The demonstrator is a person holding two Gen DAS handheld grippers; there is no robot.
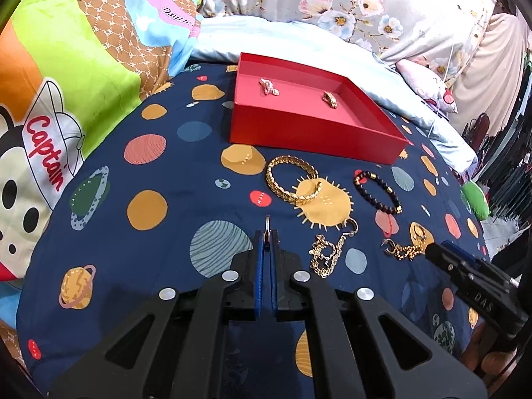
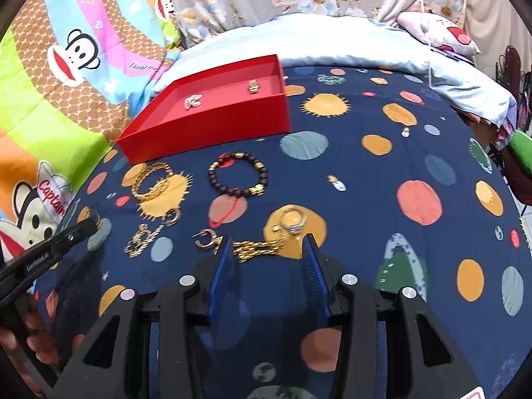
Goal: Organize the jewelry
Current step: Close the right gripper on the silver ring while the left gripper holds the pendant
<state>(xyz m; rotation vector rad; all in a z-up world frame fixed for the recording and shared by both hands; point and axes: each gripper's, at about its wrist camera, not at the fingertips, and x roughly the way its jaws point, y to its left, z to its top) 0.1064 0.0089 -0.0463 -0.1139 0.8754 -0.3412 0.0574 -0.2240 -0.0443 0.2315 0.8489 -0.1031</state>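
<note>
A: Left wrist view first. Jaws?

B: Pressed together on the left gripper [image 1: 267, 232], pinching a small ring [image 1: 267, 224] that stands edge-on and pokes out past the tips.

A: And the red box [image 1: 319, 133]?

B: Straight ahead of the jaws and a little to the right, well apart. Open top, near wall facing the tips. Already inside – a pale piece [image 1: 268, 86] and a gold piece [image 1: 330, 99], with bare floor between them. Probably a lift forward over that near wall, then a release.

A: Anything in the way?

B: Only the gold bracelet [image 1: 292, 179], flat on the bedcover [image 1: 166, 153] between tips and box, slightly right of the line.

A: Right wrist view, then.

B: Right gripper [image 2: 267, 239] spread, pads touching nothing as far as can be told. Gold chain [image 2: 259, 247] lying between the fingers, long axis crosswise – pad to pad, not along the jaws. Hoop [image 2: 206, 237] at its end just outside the left finger; stone ring [image 2: 292, 221] just ahead, toward the right finger.

A: So closing there means?

B: Likely bunching the chain endwise instead of nipping across it. Box far ahead and to the left from here, so nearer the left hand.
</note>
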